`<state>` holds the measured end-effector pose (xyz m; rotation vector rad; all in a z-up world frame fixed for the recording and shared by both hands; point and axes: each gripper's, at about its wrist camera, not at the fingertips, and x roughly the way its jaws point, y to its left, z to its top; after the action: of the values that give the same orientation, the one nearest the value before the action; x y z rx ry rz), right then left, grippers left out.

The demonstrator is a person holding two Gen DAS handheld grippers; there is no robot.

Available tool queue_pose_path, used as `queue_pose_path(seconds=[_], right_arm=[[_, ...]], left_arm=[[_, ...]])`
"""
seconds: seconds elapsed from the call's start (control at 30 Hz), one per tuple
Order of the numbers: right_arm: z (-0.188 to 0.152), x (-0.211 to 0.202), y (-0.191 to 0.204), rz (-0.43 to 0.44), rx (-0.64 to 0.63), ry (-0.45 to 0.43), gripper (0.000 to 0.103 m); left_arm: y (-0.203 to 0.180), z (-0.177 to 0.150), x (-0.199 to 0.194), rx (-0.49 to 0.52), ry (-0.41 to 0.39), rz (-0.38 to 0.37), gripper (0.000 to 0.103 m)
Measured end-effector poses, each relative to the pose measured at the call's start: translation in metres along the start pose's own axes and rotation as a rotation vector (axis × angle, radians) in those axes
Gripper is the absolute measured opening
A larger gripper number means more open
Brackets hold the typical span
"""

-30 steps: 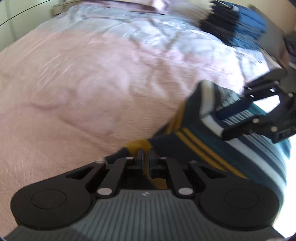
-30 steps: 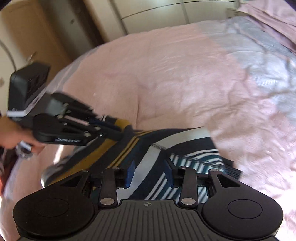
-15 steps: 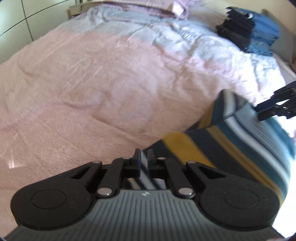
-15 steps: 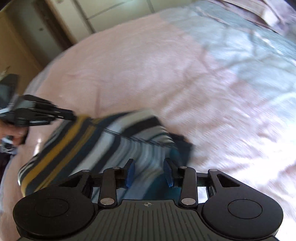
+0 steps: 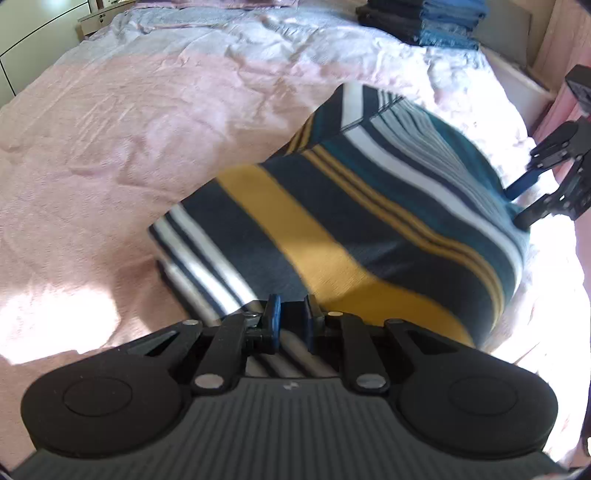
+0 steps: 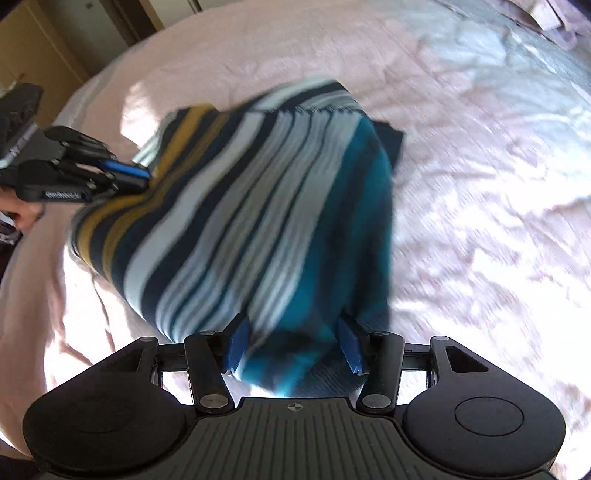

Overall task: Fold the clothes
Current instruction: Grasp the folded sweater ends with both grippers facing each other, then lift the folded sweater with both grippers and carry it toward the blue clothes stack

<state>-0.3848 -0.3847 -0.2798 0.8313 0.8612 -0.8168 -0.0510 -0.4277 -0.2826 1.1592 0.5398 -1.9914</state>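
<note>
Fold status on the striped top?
Done: the striped top lies doubled on the bed, and a folded stack sits at the far end. In hand: both hand-held grippers, left and right, are open at its edge. Left: any final fold and stacking.

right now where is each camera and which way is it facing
Left wrist: on the left gripper, looking up the bed over the striped garment toward a stack of clothes; right gripper at its right edge.
Right wrist: on the right gripper, looking across the bed at the garment's teal end; left gripper and a hand at its left.
Shared: garment, bed, each other's gripper.
</note>
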Motion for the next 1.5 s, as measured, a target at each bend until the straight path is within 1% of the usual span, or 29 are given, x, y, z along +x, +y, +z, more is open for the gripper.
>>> queue_pose_path(seconds=[0.07,0.1,0.17,0.2,0.23,0.27,0.33,0.4,0.47,0.5,0.57,0.63,0.7,0.73,0.8,0.83,0.87,0.9,0.93,1.0,1.03,1.07,1.1,1.2,1.27,1.3,1.4,1.47,1.5], right_arm=[[-0.012,-0.004,-0.006,-0.031,0.015,0.035,0.055],[-0.019,-0.006,-0.009,-0.046,0.023,0.052,0.056],[-0.017,-0.020,0.009,-0.090,-0.041,0.020,0.058],[-0.017,-0.025,0.018,-0.086,-0.059,0.002,0.061],[-0.017,-0.029,0.026,-0.076,-0.074,-0.015,0.065],[-0.017,-0.033,0.035,-0.066,-0.089,-0.033,0.068],[-0.015,-0.037,0.052,-0.047,-0.113,-0.058,0.080],[-0.012,-0.029,0.065,-0.084,-0.125,-0.050,0.081],[-0.010,-0.020,0.078,-0.128,-0.153,-0.029,0.082],[-0.010,-0.014,0.084,-0.151,-0.179,-0.011,0.082],[-0.014,-0.002,0.095,-0.191,-0.277,0.003,0.082],[-0.018,0.007,0.105,-0.248,-0.355,0.003,0.082],[-0.025,0.013,0.111,-0.331,-0.401,-0.026,0.082],[-0.028,0.013,0.113,-0.353,-0.415,-0.042,0.082],[-0.033,0.016,0.115,-0.358,-0.429,-0.057,0.082],[-0.036,0.017,0.116,-0.345,-0.439,-0.057,0.082],[-0.039,0.018,0.120,-0.331,-0.465,-0.058,0.082],[-0.042,0.021,0.125,-0.333,-0.508,-0.067,0.082],[-0.045,0.024,0.131,-0.338,-0.553,-0.077,0.082],[-0.052,0.034,0.143,-0.372,-0.663,-0.079,0.082],[-0.055,0.040,0.148,-0.388,-0.715,-0.085,0.082],[-0.057,0.044,0.153,-0.404,-0.767,-0.092,0.082],[-0.060,0.049,0.157,-0.420,-0.819,-0.109,0.082],[-0.062,0.065,0.164,-0.478,-0.964,-0.162,0.082],[-0.059,0.076,0.163,-0.504,-1.022,-0.195,0.082],[-0.057,0.083,0.161,-0.508,-1.046,-0.206,0.082],[-0.047,0.104,0.148,-0.549,-1.092,-0.201,0.082],[-0.038,0.114,0.138,-0.577,-1.099,-0.188,0.081],[-0.030,0.112,0.132,-0.553,-1.069,-0.175,0.076]], left_arm=[[0.005,-0.004,-0.008,0.014,0.016,0.030,0.013],[0.005,-0.005,-0.016,0.027,0.008,0.042,0.013],[0.000,-0.008,-0.033,0.052,-0.015,0.066,0.013],[-0.006,-0.010,-0.043,0.081,-0.029,0.081,0.022],[-0.013,-0.013,-0.052,0.121,-0.045,0.086,0.026],[-0.021,-0.015,-0.060,0.161,-0.061,0.089,0.033],[-0.043,-0.024,-0.074,0.275,-0.099,0.104,0.045],[-0.070,-0.036,-0.083,0.418,-0.144,0.131,0.075],[-0.096,-0.052,-0.081,0.587,-0.172,0.159,0.088],[-0.110,-0.060,-0.080,0.671,-0.186,0.173,0.089],[-0.128,-0.075,-0.067,0.817,-0.183,0.199,0.089],[-0.140,-0.083,-0.046,0.911,-0.169,0.256,0.089],[-0.144,-0.085,-0.026,0.953,-0.176,0.295,0.089],[-0.146,-0.085,-0.017,0.968,-0.182,0.313,0.089],[-0.151,-0.085,0.001,1.019,-0.174,0.322,0.089],[-0.152,-0.086,0.009,1.052,-0.173,0.341,0.089],[-0.153,-0.086,0.017,1.085,-0.172,0.360,0.089],[-0.155,-0.087,0.026,1.117,-0.171,0.379,0.086],[-0.150,-0.080,0.025,1.087,-0.150,0.349,0.083],[-0.142,-0.066,0.025,1.024,-0.109,0.290,0.070],[-0.135,-0.058,0.019,0.976,-0.108,0.261,0.067],[-0.129,-0.051,0.012,0.927,-0.107,0.232,0.059],[-0.123,-0.043,0.006,0.878,-0.105,0.204,0.055],[-0.103,-0.019,-0.010,0.755,-0.102,0.128,0.052],[-0.094,-0.007,-0.014,0.712,-0.097,0.093,0.052],[-0.093,-0.003,-0.014,0.713,-0.091,0.085,0.052],[-0.093,0.004,-0.014,0.728,-0.074,0.070,0.052],[-0.103,-0.008,-0.019,0.749,-0.070,0.085,0.052],[-0.108,-0.013,-0.020,0.758,-0.072,0.105,0.056]])
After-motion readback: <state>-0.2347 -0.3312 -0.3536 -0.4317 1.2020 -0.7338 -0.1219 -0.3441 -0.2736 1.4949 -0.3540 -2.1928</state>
